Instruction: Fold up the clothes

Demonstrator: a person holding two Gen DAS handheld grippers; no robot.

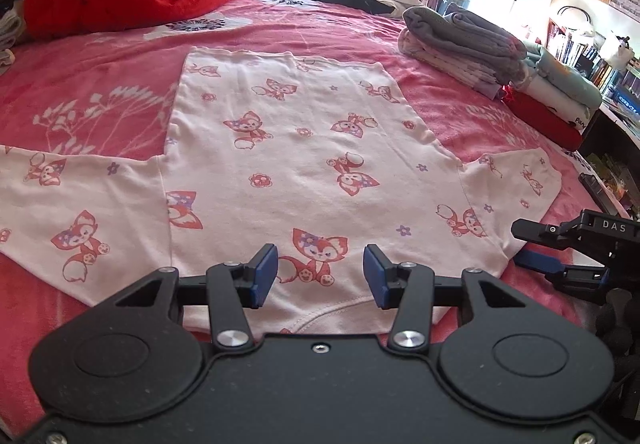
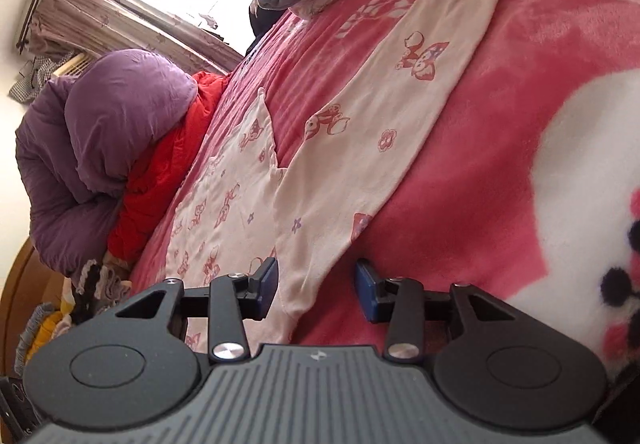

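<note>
Both jaws apart: left gripper (image 1: 320, 276) over fox-print shirt (image 1: 296, 148) collar, right gripper (image 2: 316, 286) at its sleeve (image 2: 384, 116); pinch seams squarely, keeping fabric flat on bed (image 1: 80, 84).

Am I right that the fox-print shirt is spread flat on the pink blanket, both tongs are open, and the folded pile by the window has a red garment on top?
Not quite. In the left wrist view the folded pile has a grey garment on top, not red. The rest holds: the fox-print shirt lies flat on the pink blanket, and the left tongs and right tongs are open.
</note>
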